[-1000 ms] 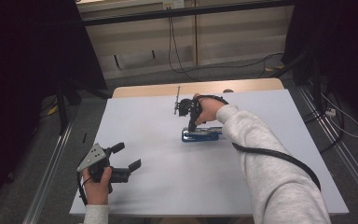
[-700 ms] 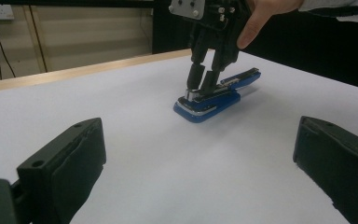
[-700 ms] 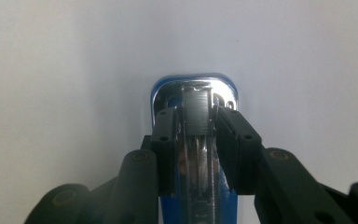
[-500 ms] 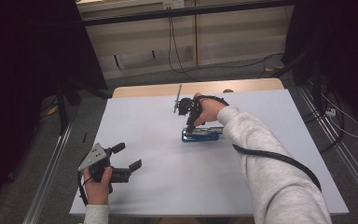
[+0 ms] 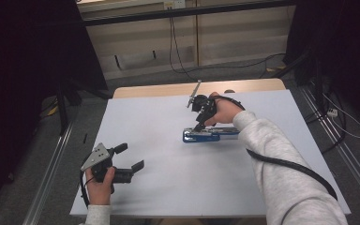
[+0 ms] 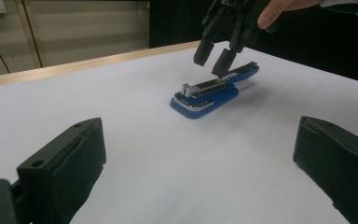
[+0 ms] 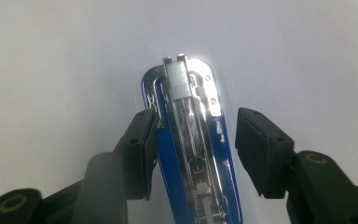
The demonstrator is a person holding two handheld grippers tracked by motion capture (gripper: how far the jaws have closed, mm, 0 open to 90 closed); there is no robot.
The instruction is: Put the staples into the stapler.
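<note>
Stapler (image 5: 210, 134), blue with a metal top channel, lies flat on the white table (image 5: 168, 187) a little right of centre in the high view, its long axis running left to right. The right gripper (image 5: 200, 125) points down at it from the upper middle of that frame, held by the right hand (image 5: 222, 111), whose grey sleeve (image 5: 281, 178) reaches in from the lower right. In the right gripper view the stapler (image 7: 191, 144) runs up the middle of the frame between the two black jaws, which are spread apart: the left one is against the blue side, the right one stands clear of it with white table showing in the gap. The left gripper view shows the stapler (image 6: 212, 91) upper centre, with the right gripper (image 6: 216, 56) just above its metal channel; one jaw tip seems to meet the channel, though contact is hard to judge. The left gripper (image 5: 130, 159) sits at the lower left of the high view, held in the left hand (image 5: 99, 180), well apart from the stapler, its jaws released wide and empty.
</note>
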